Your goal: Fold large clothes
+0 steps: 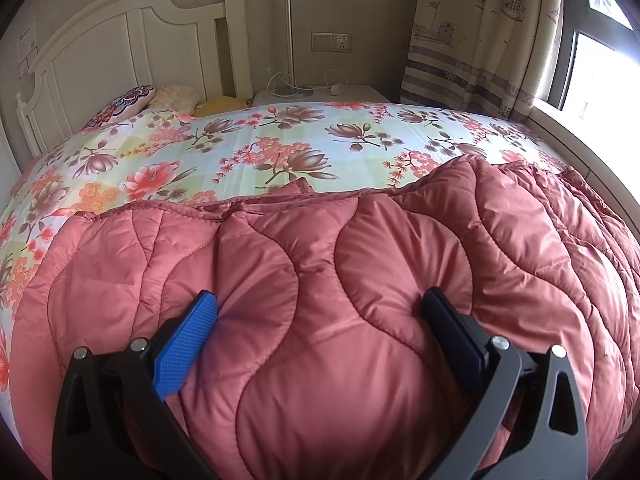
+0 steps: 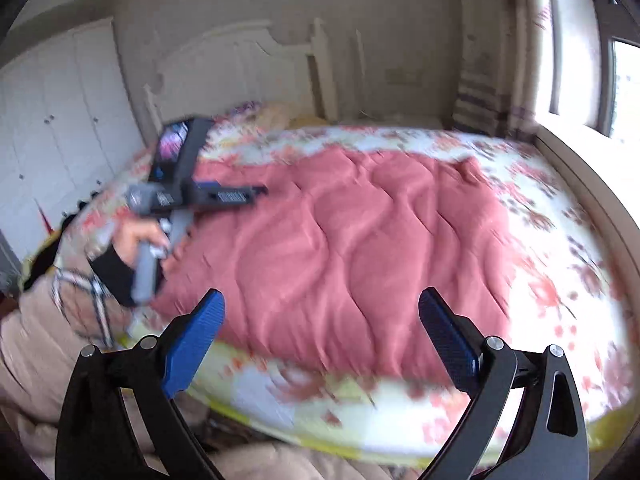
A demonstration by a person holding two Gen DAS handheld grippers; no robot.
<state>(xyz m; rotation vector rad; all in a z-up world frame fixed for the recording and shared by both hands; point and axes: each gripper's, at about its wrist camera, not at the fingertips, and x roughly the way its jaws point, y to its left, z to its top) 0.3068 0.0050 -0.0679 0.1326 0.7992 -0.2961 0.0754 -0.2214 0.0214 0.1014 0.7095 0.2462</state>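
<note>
My left tool (image 1: 320,320) sits low over the pink quilted coat (image 1: 360,280), its two sides spread wide with a swell of padding bulging up between them; the blue pads (image 1: 186,344) rest against the fabric but do not pinch it, so I read it as pressing the bundle flat rather than gripping it. From this view the coat lies across the near half of the bed (image 1: 280,136), doubled over so that a stitched edge runs along its far side, with the flowered sheet bare beyond it toward the headboard (image 1: 120,40) and the pillows (image 1: 128,104). I keep the tool there, I think, to stop the puffy layers springing open. From my right wrist the picture is smeared, but my right tool (image 2: 320,328) is plainly spread wide with nothing between its sides, held off the near edge of the bed and clear of the coat (image 2: 340,240). The left tool (image 2: 192,196) shows at the coat's left end, my hand (image 2: 140,244) wrapped round its grey handle. I judge the right one free to take the next fold.
</note>
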